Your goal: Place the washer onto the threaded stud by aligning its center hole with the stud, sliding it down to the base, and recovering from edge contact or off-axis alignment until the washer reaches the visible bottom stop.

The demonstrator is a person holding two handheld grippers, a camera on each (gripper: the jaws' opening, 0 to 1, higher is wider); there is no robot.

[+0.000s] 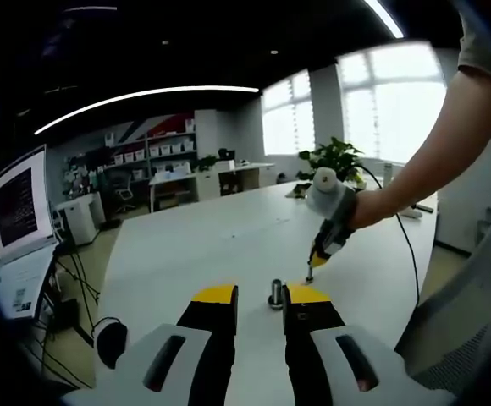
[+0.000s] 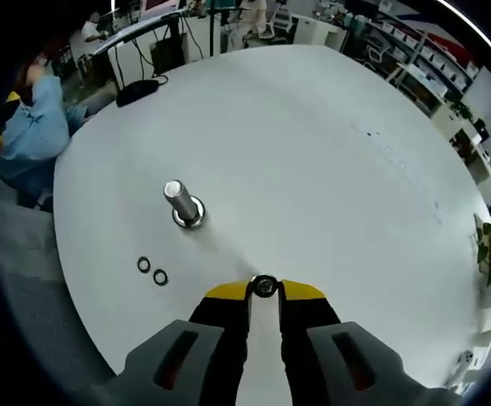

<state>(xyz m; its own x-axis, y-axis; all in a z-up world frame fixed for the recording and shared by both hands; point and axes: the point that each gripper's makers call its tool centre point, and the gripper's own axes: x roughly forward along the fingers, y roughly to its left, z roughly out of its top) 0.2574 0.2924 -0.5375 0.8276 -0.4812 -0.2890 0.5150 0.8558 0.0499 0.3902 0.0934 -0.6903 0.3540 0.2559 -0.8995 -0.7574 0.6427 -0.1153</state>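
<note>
A short threaded metal stud [image 2: 180,203] stands upright on its round base on the white table [image 2: 313,152]. It also appears as the stud [image 1: 276,293] just beyond my left gripper [image 1: 261,294], whose jaws stand apart with nothing between them. My right gripper [image 2: 265,289] is shut on a small dark washer [image 2: 265,286], pinched at its yellow tips, to the right of the stud and nearer to me. In the left gripper view, a person's hand points the right gripper [image 1: 310,272] down at the table just right of the stud.
Two spare washers [image 2: 144,265] [image 2: 160,277] lie on the table near its edge, below the stud. A cable [image 1: 411,254] trails across the table. A monitor [image 1: 17,203] stands off the left edge. A person in blue [image 2: 30,127] sits beyond the rim.
</note>
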